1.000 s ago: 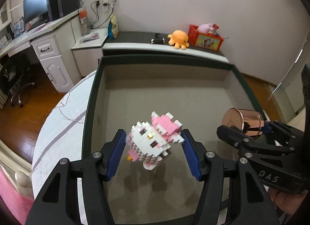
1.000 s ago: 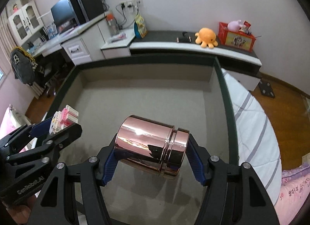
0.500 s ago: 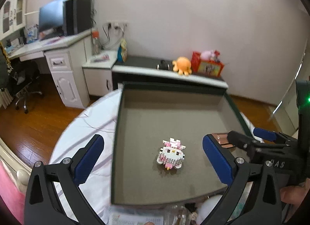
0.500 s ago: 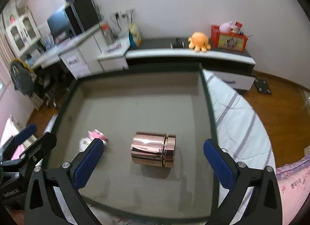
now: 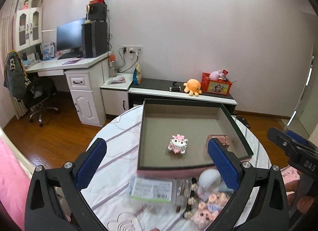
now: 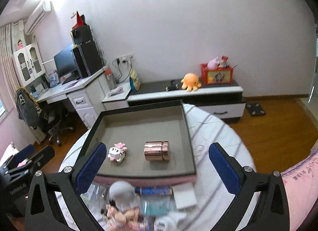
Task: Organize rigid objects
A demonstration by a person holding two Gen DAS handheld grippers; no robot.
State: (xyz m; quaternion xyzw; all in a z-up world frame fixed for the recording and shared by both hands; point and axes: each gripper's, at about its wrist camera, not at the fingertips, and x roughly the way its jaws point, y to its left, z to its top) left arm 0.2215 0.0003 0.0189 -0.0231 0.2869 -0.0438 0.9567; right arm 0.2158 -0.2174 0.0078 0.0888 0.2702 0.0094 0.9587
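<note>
A pink-and-white block figure point(image 5: 177, 144) point(image 6: 117, 152) and a rose-gold metal tin point(image 6: 156, 150) point(image 5: 218, 140) lie inside a dark-rimmed tray point(image 5: 190, 166) point(image 6: 143, 175) on a round table. My left gripper point(image 5: 157, 163) is open and empty, held high and back from the tray's near edge. My right gripper point(image 6: 157, 168) is open and empty, also above the near edge. Each gripper shows at the edge of the other's view.
A blurred pile lies in front of the tray: a plush toy point(image 6: 123, 193), a labelled pack point(image 5: 152, 189), small dolls point(image 5: 208, 205), a white box point(image 6: 183, 195). The striped tablecloth point(image 5: 117, 147) spreads left and right. A desk and low cabinet stand behind.
Both grippers let go of their objects, opened wide and pulled up and back. The block figure and the tin now rest in the tray.
</note>
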